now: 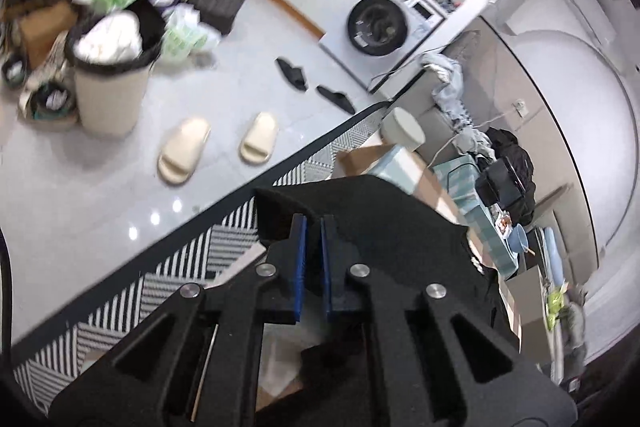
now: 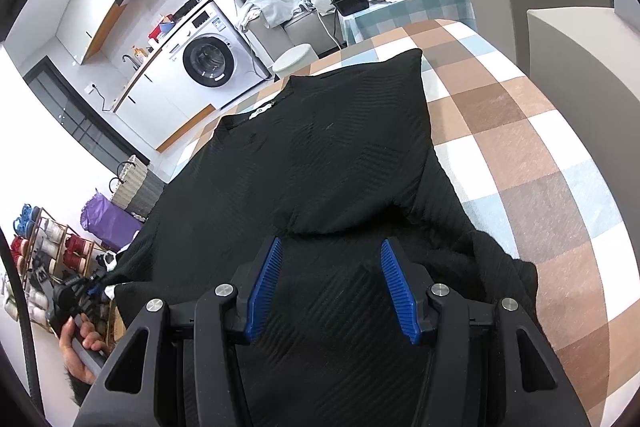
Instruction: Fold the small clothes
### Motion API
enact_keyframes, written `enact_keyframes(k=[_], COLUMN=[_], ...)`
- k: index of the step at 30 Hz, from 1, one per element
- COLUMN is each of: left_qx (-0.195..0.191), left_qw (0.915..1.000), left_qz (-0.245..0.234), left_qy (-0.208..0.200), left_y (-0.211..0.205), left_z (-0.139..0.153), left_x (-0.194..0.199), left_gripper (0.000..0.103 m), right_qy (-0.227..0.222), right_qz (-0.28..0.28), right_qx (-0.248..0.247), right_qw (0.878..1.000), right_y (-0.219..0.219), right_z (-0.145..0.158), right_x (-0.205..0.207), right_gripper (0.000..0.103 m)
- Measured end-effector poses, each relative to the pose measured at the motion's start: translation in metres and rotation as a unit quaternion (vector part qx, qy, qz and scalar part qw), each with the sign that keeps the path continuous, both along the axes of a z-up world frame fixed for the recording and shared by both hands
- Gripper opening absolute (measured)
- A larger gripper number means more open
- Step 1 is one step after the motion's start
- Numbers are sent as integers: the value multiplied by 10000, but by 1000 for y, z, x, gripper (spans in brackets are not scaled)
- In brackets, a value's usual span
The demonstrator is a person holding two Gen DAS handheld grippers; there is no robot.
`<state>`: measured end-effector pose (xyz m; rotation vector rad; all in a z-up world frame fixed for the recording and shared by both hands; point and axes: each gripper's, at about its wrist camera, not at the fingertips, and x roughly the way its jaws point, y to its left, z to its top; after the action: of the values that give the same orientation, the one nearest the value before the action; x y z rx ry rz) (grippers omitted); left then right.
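We judged the soft, limp black top [image 2: 320, 163], spread on the checked bench [image 2: 520, 147], best taken by its hem, our left tool [image 1: 313, 227] pinching its edge, our right tool [image 2: 328, 267] gaping empty above it.

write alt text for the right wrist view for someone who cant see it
The open right gripper hovers over a black ribbed top laid on a checked tablecloth, one side folded inward. A washing machine and cluttered sofa sit behind.
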<state>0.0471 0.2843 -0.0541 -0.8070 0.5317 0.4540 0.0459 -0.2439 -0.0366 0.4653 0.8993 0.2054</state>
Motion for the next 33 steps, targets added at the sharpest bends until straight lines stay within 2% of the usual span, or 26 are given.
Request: enact_keyframes(k=[4, 5, 6, 8, 9, 10, 11, 12, 13, 14, 15, 16, 19, 22, 24, 26, 28, 30, 32, 33], left_qx=[723, 1029, 1181, 1503, 1556, 1473, 1201, 1087, 1057, 1127, 1203, 1219, 1040, 843, 651, 338, 42, -9, -81, -139], left_qw=[9956, 9886, 9837, 9638, 9493, 9368, 9188, 9115, 9016, 8999, 9021, 9061, 9242, 9532, 9691, 9775, 9824, 9849, 9856, 9861], left_qz=[-521, -1027, -1294, -2158, -2692, -3140, -3727, -3942, -4187, -4213, -4143, -4049, -3672, -2898, -2346, -2020, -1787, -1625, -1543, -1531], left_qy=[-303, -396, -404, -450, -472, -472, -501, -453, -236, -64, 106, 152, 100, 174, 406, 508, 535, 592, 681, 633], left_y=[-43, -67, -84, -133, -161, -179, -202, -213, -227, -234, -236, -235, -207, -160, -127, -97, -66, -50, -38, -35], left_z=[48, 62, 69, 78, 76, 72, 63, 60, 51, 46, 42, 41, 41, 37, 31, 20, 6, 0, -12, -15], left_x=[28, 46, 55, 77, 87, 94, 99, 101, 103, 103, 100, 97, 82, 70, 67, 64, 64, 74, 79, 84], left_gripper=[4, 4, 4, 4, 4, 4, 5, 7, 16, 25, 43, 52, 62, 70, 71, 71, 71, 71, 62, 43], right_qy=[-4, 4, 12, 20, 11, 11, 3, -3, 3, 8, 16, 21, 1, 3, 24, 51, 89, 96, 92, 102], right_qz=[2, -13, -18, -27, -57, -87, -109, -146, -173, -206, -220, -237, -243, -223, -200, -182, -179, -181, -182, -196], right_qx=[74, 85, 93, 68, 46, 35, 35, 26, 11, 3, -6, -21, -25, -2, 9, 17, 16, -5, -26, -35], right_qw=[10000, 10000, 10000, 10000, 10000, 10000, 9999, 9999, 9998, 9998, 9998, 9997, 9997, 9998, 9998, 9998, 9998, 9998, 9998, 9997], right_y=[-3, -4, -5, -6, -8, -9, -11, -12, -14, -15, -16, -17, -18, -17, -17, -16, -15, -14, -13, -12], right_z=[-2, -3, -3, -3, -2, -2, -1, -1, -1, -1, -1, -1, 0, -1, -2, -4, -5, -5, -5, -5], right_x=[-6, -8, -10, -12, -14, -15, -16, -17, -18, -18, -19, -19, -20, -20, -18, -17, -15, -14, -11, -11], right_gripper=[53, 53, 53, 53, 53, 53, 53, 53, 53, 53, 53, 53, 53, 53, 53, 53, 53, 53, 53, 53])
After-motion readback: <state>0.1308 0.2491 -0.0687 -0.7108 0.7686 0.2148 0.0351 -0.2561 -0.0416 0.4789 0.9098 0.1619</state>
